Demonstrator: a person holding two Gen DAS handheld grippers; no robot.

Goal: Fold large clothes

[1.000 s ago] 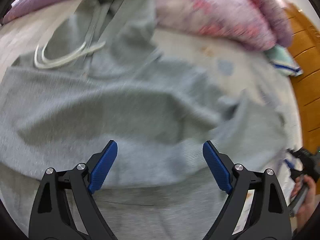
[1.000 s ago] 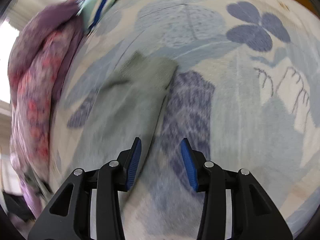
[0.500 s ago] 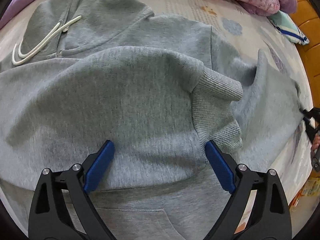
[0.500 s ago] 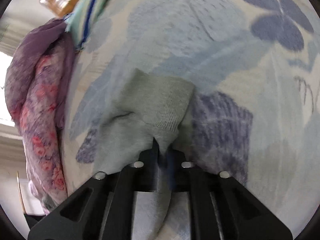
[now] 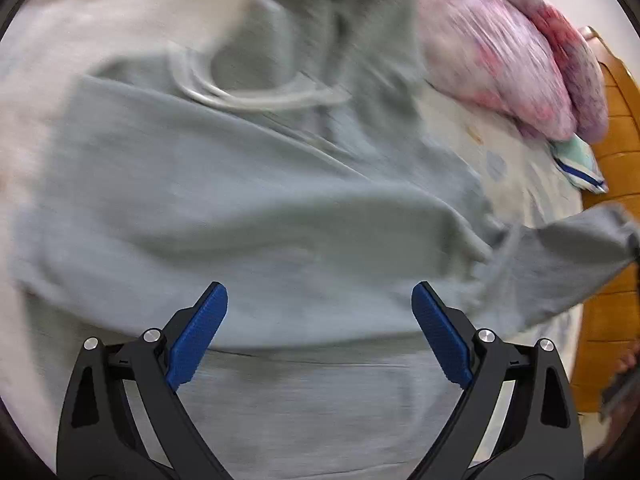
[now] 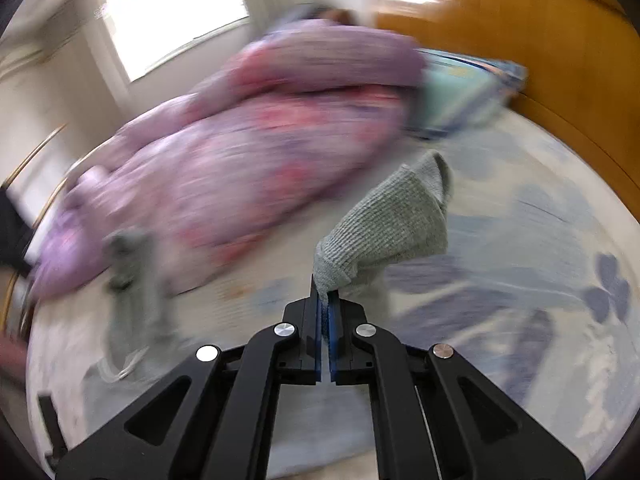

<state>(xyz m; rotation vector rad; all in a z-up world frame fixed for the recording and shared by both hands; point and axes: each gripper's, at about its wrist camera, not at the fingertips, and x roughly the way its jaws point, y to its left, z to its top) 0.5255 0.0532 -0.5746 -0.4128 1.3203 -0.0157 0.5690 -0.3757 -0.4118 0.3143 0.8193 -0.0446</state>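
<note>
A grey hoodie [image 5: 260, 208] with a white drawstring [image 5: 256, 98] lies spread on the bed, one sleeve folded across its body. My left gripper [image 5: 320, 316] is open and empty just above the hoodie's lower body. My right gripper [image 6: 325, 300] is shut on the ribbed cuff [image 6: 392, 224] of the other sleeve and holds it lifted off the bed. That raised sleeve [image 5: 572, 256] shows at the right edge of the left wrist view. The hood [image 6: 128, 280] shows blurred at the left of the right wrist view.
A pink and purple floral quilt [image 5: 516, 56] is heaped at the head of the bed, also in the right wrist view [image 6: 256, 152]. A folded green-and-blue cloth [image 5: 578, 164] lies beside it. An orange wooden bed frame [image 5: 616, 120] runs along the right. The sheet [image 6: 540, 280] has blue flowers.
My right gripper closed on the sleeve cuff and has lifted it up off the bed, swinging toward the quilt. My left gripper stayed open and shifted over the hoodie.
</note>
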